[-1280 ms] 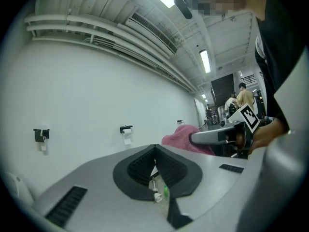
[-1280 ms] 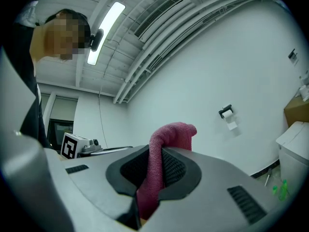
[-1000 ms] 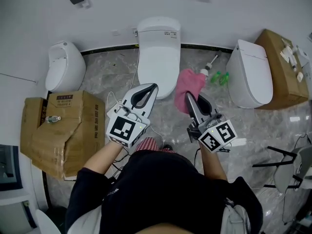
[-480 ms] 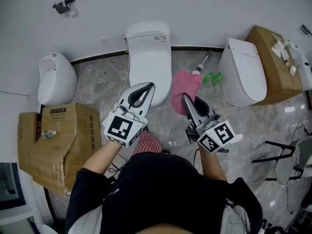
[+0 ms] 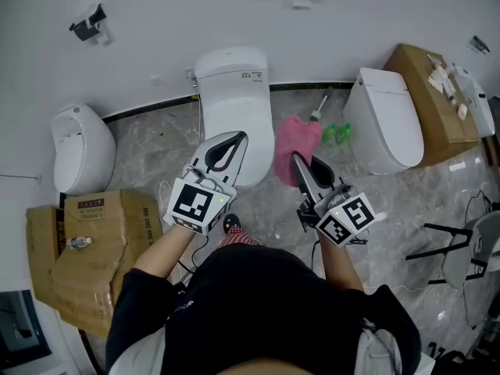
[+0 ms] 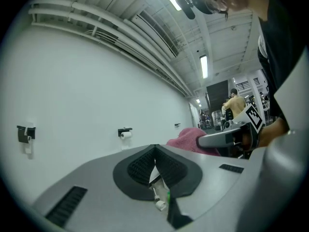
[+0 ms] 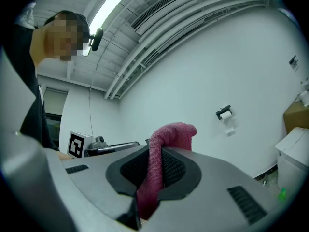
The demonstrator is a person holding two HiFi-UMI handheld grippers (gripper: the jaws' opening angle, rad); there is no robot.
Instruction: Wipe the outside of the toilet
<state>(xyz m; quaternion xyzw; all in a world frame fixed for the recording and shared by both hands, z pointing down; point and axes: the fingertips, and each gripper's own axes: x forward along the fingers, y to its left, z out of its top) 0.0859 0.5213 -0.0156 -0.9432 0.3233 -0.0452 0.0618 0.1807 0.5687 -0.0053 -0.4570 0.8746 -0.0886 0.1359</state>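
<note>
Cloth (image 5: 295, 143) sits pinched in right hand-held gripper (image 5: 298, 159), pointing toward toilet (image 5: 234, 100).

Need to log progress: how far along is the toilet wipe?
Done: the pink cloth is gripped in the right tool. In hand: it is held out beside the middle toilet, contact unclear; the left tool is shut and empty. Left: the wiping itself; nothing shows any of the toilet's outside wiped yet.

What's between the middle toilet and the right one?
Head view: a brush and green bottles on the floor; the pink cloth in the right gripper hangs over that gap too.
</note>
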